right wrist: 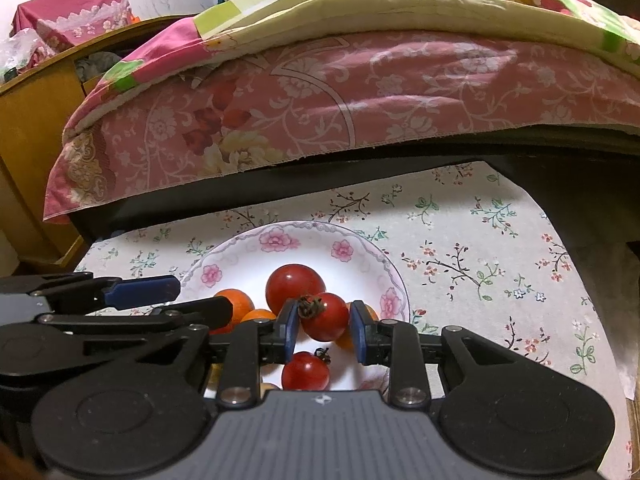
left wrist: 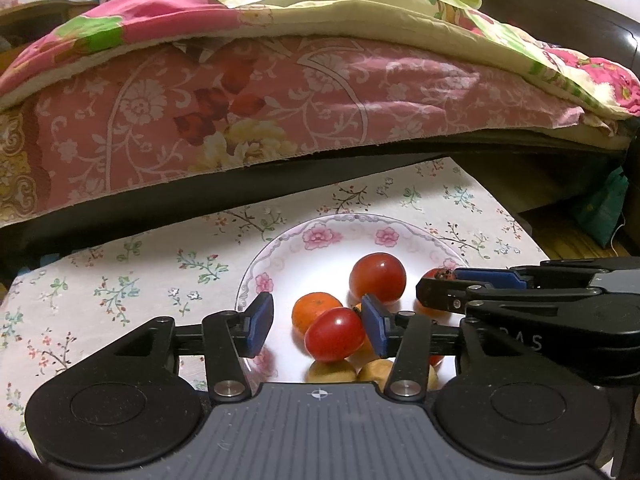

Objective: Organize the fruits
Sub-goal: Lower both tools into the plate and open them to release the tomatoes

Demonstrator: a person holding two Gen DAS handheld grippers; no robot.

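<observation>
A white plate (left wrist: pixel 316 236) (right wrist: pixel 280 240) with pink flowers holds small red tomatoes, oranges and pale yellow fruits. My left gripper (left wrist: pixel 318 326) hangs over the plate's near side, open. A red tomato (left wrist: pixel 334 334) lies on the heap between its blue pads, against the right pad and apart from the left one. An orange (left wrist: pixel 316 312) sits just behind it, and a bigger red tomato (left wrist: pixel 378 276) (right wrist: pixel 294 286) farther back. My right gripper (right wrist: pixel 324 332) (left wrist: pixel 436 280) is shut on a stemmed tomato (right wrist: pixel 324 316) above the plate. Another stemmed tomato (right wrist: pixel 306 372) lies below it. The left gripper (right wrist: pixel 204 295) shows at the left of the right wrist view.
The plate stands on a floral tablecloth (right wrist: pixel 480 272). A bed with a pink floral cover (left wrist: pixel 280 120) overhangs the table's far edge. A wooden cabinet (right wrist: pixel 36 152) stands at the far left, and a green bag (left wrist: pixel 600 208) hangs at the far right.
</observation>
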